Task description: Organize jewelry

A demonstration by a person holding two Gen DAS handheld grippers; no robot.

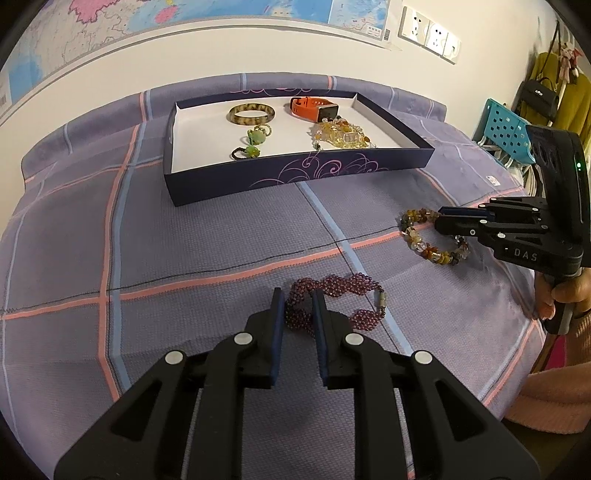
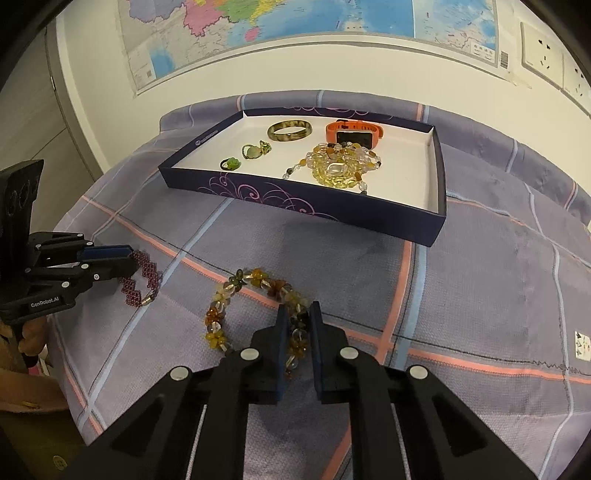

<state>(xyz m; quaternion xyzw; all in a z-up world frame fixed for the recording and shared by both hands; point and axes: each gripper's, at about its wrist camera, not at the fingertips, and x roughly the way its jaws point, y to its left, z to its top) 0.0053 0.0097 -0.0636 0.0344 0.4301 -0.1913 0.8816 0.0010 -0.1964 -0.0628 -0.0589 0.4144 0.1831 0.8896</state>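
Bedspread | left hand-held gripper clamps garnet bracelet | right hand-held gripper clamps amber bracelet

Left hand-held gripper hides part of garnet bracelet.

Wall map, sockets, plaid bedspread

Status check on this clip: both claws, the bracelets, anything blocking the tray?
Left claw shut on purple bead bracelet, on the bedspread. Right claw shut on amber bead bracelet, also down. Path to tray clear.
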